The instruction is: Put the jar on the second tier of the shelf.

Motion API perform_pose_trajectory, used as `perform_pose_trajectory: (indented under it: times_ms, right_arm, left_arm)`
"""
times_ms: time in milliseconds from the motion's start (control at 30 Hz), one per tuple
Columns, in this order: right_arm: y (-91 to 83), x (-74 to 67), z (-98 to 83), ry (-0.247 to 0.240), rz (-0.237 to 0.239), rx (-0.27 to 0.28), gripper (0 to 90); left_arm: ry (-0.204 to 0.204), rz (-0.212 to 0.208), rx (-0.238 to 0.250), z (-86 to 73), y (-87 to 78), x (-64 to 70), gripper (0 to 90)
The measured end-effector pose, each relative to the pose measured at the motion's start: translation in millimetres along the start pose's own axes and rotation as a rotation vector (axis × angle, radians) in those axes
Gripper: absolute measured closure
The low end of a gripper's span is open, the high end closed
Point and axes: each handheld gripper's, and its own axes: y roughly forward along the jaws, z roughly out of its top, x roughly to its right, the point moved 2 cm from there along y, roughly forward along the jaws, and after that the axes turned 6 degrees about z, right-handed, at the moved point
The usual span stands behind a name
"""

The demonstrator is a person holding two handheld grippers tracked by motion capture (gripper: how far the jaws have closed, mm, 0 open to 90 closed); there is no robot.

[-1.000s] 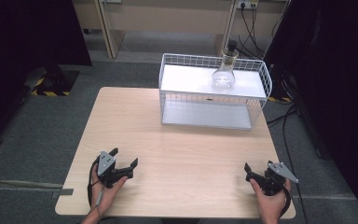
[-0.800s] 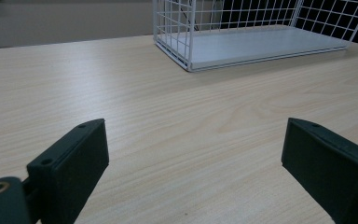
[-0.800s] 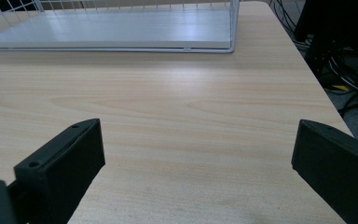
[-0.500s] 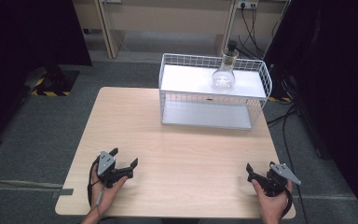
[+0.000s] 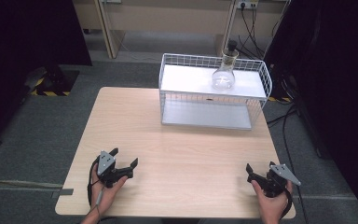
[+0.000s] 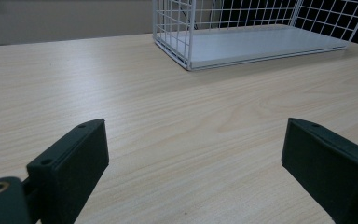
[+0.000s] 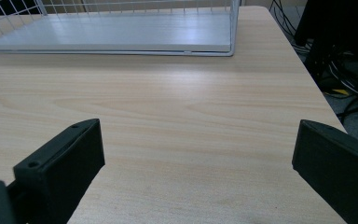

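Note:
A clear glass flask (image 5: 223, 72) with a dark stopper stands on the upper shelf of a white wire rack (image 5: 212, 91) at the back of the wooden table (image 5: 177, 154). My left gripper (image 5: 124, 157) rests near the front left edge, open, with nothing between its jaws. My right gripper (image 5: 260, 170) rests near the front right corner, also open and holding nothing. In the left gripper view the rack's lower shelf (image 6: 261, 44) lies ahead to the right, past my left gripper (image 6: 193, 161). In the right gripper view that shelf (image 7: 116, 32) lies ahead to the left of my right gripper (image 7: 196, 163).
The table's right edge (image 7: 307, 70) runs close beside the right gripper, with cables (image 7: 340, 79) on the floor beyond. Grey carpet surrounds the table. A wide stretch of bare wood lies between the two grippers and the rack.
The right gripper has shifted slightly toward the front right corner. The left gripper and the flask have stayed where they were.

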Motion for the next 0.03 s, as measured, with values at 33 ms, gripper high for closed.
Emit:
perform_pose_trajectory:
  times_ms: [33]
  right_arm:
    - [0.0,0.1,0.0,0.001,0.000,0.000,2.2]
  left_arm:
    - [-0.002,0.000,0.000,0.0,0.0,-0.1,7.0]
